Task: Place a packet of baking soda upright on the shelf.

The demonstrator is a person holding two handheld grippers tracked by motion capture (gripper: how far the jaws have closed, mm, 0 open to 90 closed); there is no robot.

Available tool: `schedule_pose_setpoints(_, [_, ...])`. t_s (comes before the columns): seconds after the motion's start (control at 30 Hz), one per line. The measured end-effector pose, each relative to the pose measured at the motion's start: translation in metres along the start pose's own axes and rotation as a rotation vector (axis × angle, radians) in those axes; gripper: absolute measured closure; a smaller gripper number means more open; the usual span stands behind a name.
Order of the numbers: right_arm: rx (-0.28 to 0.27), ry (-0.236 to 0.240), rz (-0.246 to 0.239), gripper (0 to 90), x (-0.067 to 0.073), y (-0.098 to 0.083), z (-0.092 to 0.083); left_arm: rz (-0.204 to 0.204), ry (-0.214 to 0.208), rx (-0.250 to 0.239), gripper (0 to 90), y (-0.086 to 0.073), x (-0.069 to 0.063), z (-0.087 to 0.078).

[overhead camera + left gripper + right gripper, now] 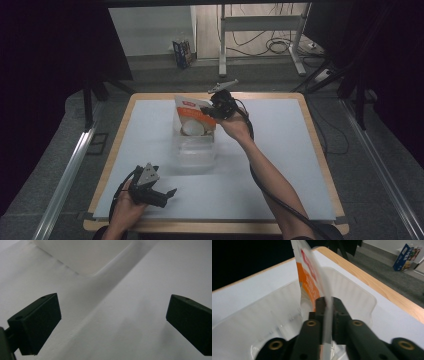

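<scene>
1. Orange and white in print, thin and glossy in film: pinching the pouch (192, 117) (308, 282) by its 3 o'clock edge with the right gripper (209, 112) (328, 307), jaws narrow and closing on that edge alone.
2. Standing the pouch upright in the 12 o'clock end of the clear bin (192, 155) (362, 293), near the table's middle.
3. Resting the left gripper (167, 196) (113, 322) at the table's 7 o'clock corner, jaws wide and holding nothing, well apart from the bin.
4. Risking a slip: slick film in a small edge bite, likely sliding out or folding over if the grip loosens before the base is seated.
5. Risking a topple: tall, flat, limp shape, likely flopping against the bin's wall or over its rim once released.
6. Risking a shifted bin: light, ribbed, rounded-corner plastic sitting unsteadied on the smooth white mat (280, 150), likely skidding toward the wooden border (320, 145) under any sideways push from the jaws.
7. Noting textures: matte black block pads, translucent corrugated walls, crinkling film.
</scene>
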State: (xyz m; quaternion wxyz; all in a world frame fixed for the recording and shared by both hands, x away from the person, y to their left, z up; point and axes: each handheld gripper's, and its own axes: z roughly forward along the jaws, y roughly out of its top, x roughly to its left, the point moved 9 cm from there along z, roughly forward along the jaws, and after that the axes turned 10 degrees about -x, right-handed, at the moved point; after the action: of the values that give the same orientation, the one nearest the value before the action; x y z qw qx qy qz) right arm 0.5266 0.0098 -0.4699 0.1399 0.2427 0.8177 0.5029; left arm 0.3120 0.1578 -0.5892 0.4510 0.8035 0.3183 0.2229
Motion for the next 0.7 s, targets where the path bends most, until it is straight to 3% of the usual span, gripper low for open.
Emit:
schedule_pose_setpoints(0.07, [0.005, -0.014, -0.007, 69.0, 0.0, 0.001, -0.003, 0.0, 0.0, 0.0, 0.0, 0.0, 0.0, 0.0])
schedule_pose_setpoints(0.1, [-0.002, -0.028, -0.005, 59.4, -0.003, 0.003, -0.006, 0.001, 0.001, 0.001, 0.0, 0.0, 0.0, 0.0])
schedule_pose_setpoints(0.13, [-0.002, -0.028, -0.005, 59.4, -0.003, 0.003, -0.006, 0.001, 0.001, 0.001, 0.0, 0.0, 0.0, 0.0])
schedule_pose_setpoints(0.27, [-0.014, -0.042, 0.008, 40.4, -0.007, 0.005, -0.012, 0.004, 0.001, 0.007, 0.0, 0.0, 0.0, 0.0])
schedule_pose_setpoints(0.37, [-0.016, -0.037, 0.023, 31.1, -0.008, 0.006, -0.016, 0.003, 0.002, 0.008, 0.0, -0.001, 0.0, 0.001])
schedule_pose_setpoints(0.7, [-0.029, -0.038, -0.006, 13.8, -0.004, 0.008, -0.023, 0.025, 0.008, 0.017, 0.0, -0.002, 0.0, 0.001])
